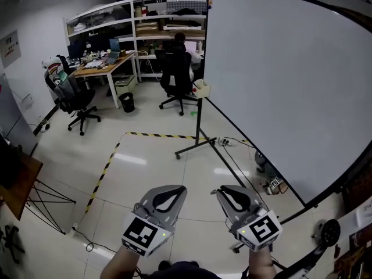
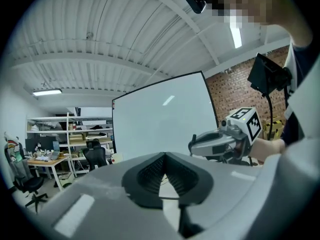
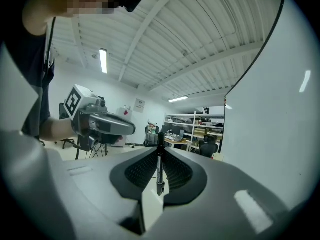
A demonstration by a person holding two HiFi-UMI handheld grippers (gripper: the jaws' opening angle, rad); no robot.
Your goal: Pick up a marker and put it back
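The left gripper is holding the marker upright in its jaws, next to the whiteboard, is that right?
No. The right gripper holds the marker upright in its jaws, next to the whiteboard; the right gripper view shows it. In the left gripper view, the left gripper has its jaws together with nothing between them.
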